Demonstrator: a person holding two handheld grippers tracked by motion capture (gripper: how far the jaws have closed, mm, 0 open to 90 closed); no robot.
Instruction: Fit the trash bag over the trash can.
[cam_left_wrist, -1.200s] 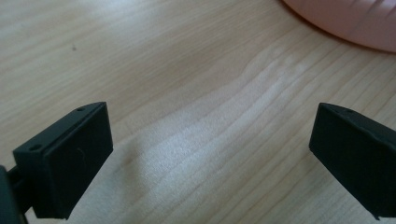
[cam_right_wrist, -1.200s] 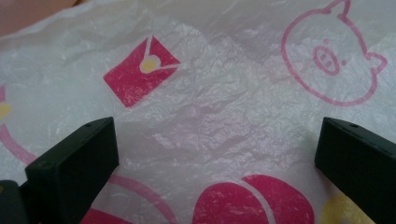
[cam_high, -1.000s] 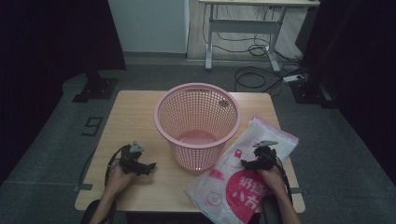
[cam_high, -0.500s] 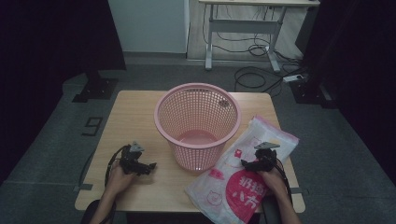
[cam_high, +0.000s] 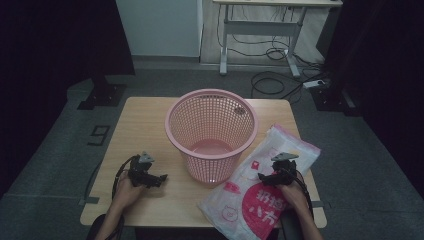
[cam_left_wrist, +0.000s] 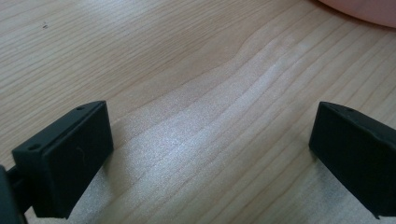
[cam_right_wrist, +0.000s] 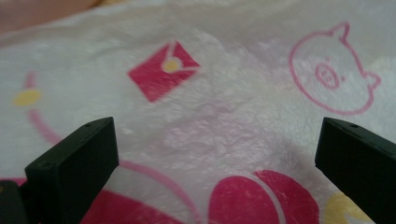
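Nothing shifting since earlier frame; right gripper (cam_high: 265, 176) hovering, jaws apart, over plastic bag (cam_high: 260, 200); left gripper (cam_high: 159, 178) resting on table (cam_high: 145, 120), jaws spread.

Almost nothing differs from a second ago: the right gripper (cam_high: 263, 176) over the plastic bag (cam_high: 250, 200) and the left gripper (cam_high: 161, 178) show no discernible shift.
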